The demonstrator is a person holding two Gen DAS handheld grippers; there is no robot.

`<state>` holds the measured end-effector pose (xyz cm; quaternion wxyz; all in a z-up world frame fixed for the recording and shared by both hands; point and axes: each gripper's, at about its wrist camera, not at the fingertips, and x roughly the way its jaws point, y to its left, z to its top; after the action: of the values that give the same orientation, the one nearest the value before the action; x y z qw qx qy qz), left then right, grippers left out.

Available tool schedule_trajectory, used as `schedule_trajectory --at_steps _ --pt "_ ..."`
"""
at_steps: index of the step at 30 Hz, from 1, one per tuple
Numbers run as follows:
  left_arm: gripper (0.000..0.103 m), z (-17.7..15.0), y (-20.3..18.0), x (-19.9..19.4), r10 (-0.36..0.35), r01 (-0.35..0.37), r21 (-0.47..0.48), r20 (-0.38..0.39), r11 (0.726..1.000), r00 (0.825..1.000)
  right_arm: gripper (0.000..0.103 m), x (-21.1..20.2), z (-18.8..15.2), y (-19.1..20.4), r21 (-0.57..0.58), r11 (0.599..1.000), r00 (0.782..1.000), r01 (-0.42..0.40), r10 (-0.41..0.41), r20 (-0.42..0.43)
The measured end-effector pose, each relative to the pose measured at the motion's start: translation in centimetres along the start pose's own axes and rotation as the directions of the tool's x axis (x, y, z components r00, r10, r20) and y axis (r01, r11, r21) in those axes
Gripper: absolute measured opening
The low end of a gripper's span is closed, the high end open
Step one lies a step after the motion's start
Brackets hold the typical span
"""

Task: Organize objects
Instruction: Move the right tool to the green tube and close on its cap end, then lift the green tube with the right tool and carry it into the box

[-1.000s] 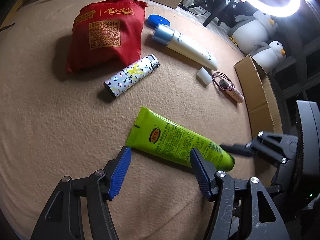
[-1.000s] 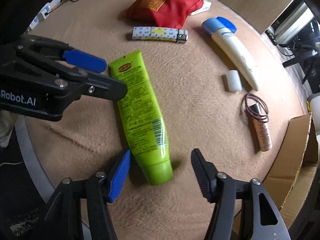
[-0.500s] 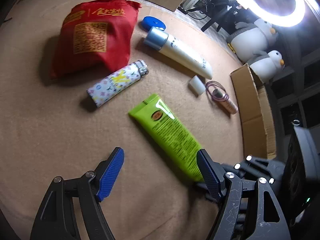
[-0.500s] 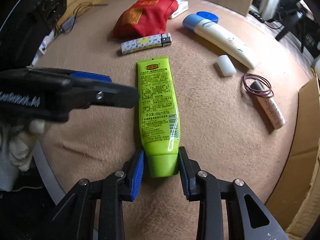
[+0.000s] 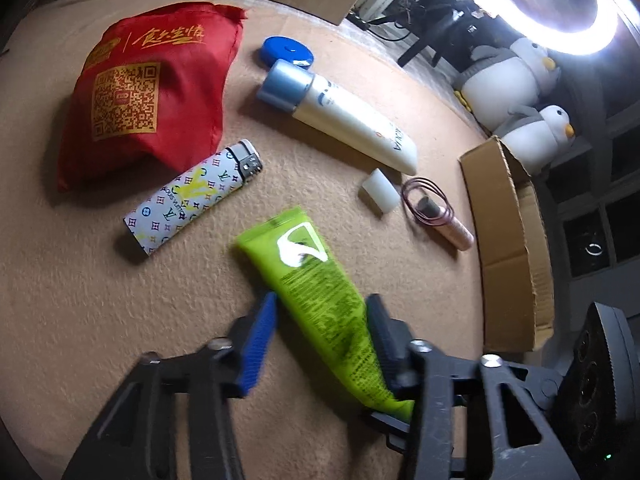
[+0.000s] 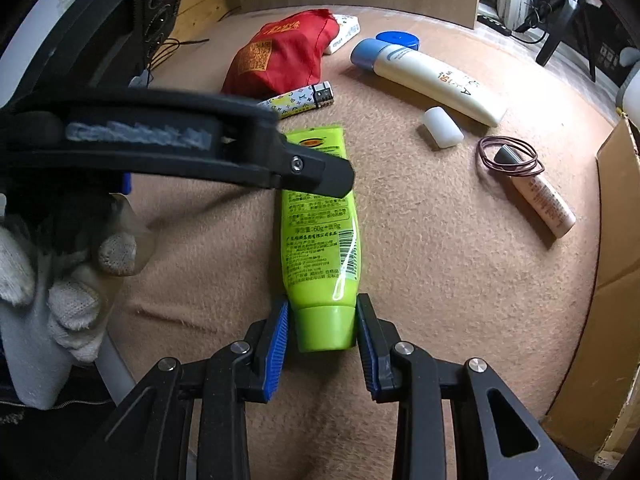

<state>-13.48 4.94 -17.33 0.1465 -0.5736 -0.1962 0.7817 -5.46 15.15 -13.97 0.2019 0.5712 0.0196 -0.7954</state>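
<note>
A lime green tube (image 6: 318, 216) lies lengthwise on the tan cloth. My right gripper (image 6: 323, 330) is shut on its cap end. In the left wrist view the tube (image 5: 320, 300) runs between the jaws of my left gripper (image 5: 320, 338), which stand on either side of its body with a small gap on the blue-pad side. The left gripper's arm (image 6: 180, 152) crosses the right wrist view above the tube's flat end.
On the cloth lie a red pouch (image 5: 148, 96), a patterned lighter (image 5: 192, 196), a white tube with a blue cap (image 5: 340, 116), a blue lid (image 5: 286, 50), a small white cap (image 5: 380, 190), and a pink stick with a hair band (image 5: 436, 214). A cardboard box (image 5: 508, 248) stands at right.
My left gripper has moved in over the tube and narrowed around its body. My right gripper keeps its hold on the cap end, and the tube's flat end has risen slightly.
</note>
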Motion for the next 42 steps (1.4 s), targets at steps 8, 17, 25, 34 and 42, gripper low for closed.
schedule_trajectory --at_steps 8,17,25,34,42 --pt "0.024 0.4 0.7 0.1 -0.039 0.040 -0.041 0.022 0.998 0.999 0.028 -0.2 -0.2 0.2 0.004 1.000 1.000 0.018 -0.018 0.004" --pt "0.000 0.7 -0.4 -0.3 -0.103 0.103 -0.027 0.015 0.994 0.995 0.028 -0.7 1.1 1.0 0.003 0.996 0.995 0.092 -0.092 0.031" --pt "0.026 0.8 -1.1 0.5 -0.066 0.065 -0.028 -0.019 0.997 0.998 0.028 -1.4 1.7 0.0 0.023 0.995 0.995 0.097 -0.097 0.030" --pt "0.053 0.5 -0.5 1.5 -0.156 0.151 -0.108 -0.041 0.983 0.987 0.028 -1.6 1.7 -1.2 0.109 0.994 0.999 0.015 -0.018 0.029" --pt "0.033 0.5 -0.8 1.8 -0.204 0.199 -0.130 -0.025 0.971 0.979 0.028 -2.2 1.3 -0.4 0.110 0.994 0.999 -0.003 -0.002 0.041"
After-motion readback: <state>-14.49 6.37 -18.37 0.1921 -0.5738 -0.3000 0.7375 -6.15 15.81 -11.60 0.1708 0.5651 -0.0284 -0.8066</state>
